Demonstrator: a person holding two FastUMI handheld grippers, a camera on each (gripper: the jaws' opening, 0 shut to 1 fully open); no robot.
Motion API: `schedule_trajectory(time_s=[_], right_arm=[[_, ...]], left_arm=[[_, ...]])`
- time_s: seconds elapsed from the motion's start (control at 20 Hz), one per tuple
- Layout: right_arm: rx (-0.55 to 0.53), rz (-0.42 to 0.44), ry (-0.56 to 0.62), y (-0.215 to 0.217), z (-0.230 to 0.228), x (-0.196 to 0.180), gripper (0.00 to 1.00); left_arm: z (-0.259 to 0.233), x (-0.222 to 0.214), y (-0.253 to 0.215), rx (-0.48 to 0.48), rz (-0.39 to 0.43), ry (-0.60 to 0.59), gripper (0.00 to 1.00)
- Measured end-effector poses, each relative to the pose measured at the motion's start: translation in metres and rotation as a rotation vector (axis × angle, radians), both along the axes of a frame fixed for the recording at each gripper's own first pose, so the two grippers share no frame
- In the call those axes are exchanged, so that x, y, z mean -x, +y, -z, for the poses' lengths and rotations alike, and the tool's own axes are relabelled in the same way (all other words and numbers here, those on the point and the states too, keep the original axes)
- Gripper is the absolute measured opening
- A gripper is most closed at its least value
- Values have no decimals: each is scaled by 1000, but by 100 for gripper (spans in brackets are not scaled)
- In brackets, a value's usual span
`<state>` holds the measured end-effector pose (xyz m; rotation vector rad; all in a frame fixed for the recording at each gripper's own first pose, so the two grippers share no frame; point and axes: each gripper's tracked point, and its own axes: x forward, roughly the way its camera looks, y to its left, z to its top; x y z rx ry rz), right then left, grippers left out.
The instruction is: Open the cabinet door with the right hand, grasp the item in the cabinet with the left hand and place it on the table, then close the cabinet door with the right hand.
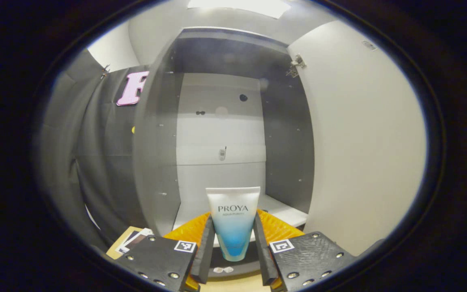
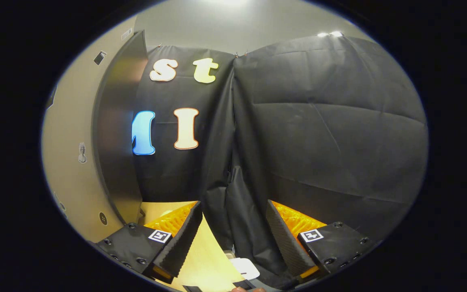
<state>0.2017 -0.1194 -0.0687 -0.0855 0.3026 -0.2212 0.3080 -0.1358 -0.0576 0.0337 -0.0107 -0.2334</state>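
I see my left tool (image 1: 233,239) pinching a white tube (image 1: 233,221) fading to blue, upright with cap down, before the open cabinet (image 1: 221,121), while my right tool (image 2: 233,233) stands spread, holding nothing.

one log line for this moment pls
door: open | left gripper: shut on tube, cap down, in front of cabinet | right gripper: open, holding nothing, facing wall | phase: carrying tube out
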Motion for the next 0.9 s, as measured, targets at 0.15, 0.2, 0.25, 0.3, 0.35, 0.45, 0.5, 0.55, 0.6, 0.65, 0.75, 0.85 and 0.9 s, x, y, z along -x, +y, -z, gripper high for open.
schedule_trajectory(time_s=[0.15,0.2,0.25,0.3,0.35,0.45,0.5,0.55,0.6,0.65,0.75,0.85,0.9], right_arm=[[18,27,-35,-3,-18,10,98],[19,37,-43,-3,-21,15,96],[18,47,-50,-2,-25,21,97],[17,59,-56,-3,-27,26,97],[14,72,-58,-2,-28,31,97],[18,91,-58,1,-28,45,97],[20,97,-53,2,-26,54,96],[18,103,-49,6,-26,62,97],[14,105,-49,11,-26,67,97],[10,108,-51,15,-27,73,97],[6,110,-64,25,-30,84,97],[2,89,-77,37,-34,94,97],[1,74,-81,43,-36,97,97]], left_arm=[[20,31,22,-9,-15,39,52],[34,43,37,-13,-24,52,52],[45,52,49,-14,-31,61,52],[59,60,59,-16,-30,70,51],[74,67,68,-29,-27,87,51],[103,81,83,-70,-17,117,52],[114,87,88,-86,-5,124,52],[123,93,92,-101,10,128,52],[133,97,94,-113,24,132,52],[141,103,97,-120,37,133,52],[155,112,102,-129,55,128,51],[173,120,105,-139,81,128,51],[185,123,107,-141,92,131,51]])
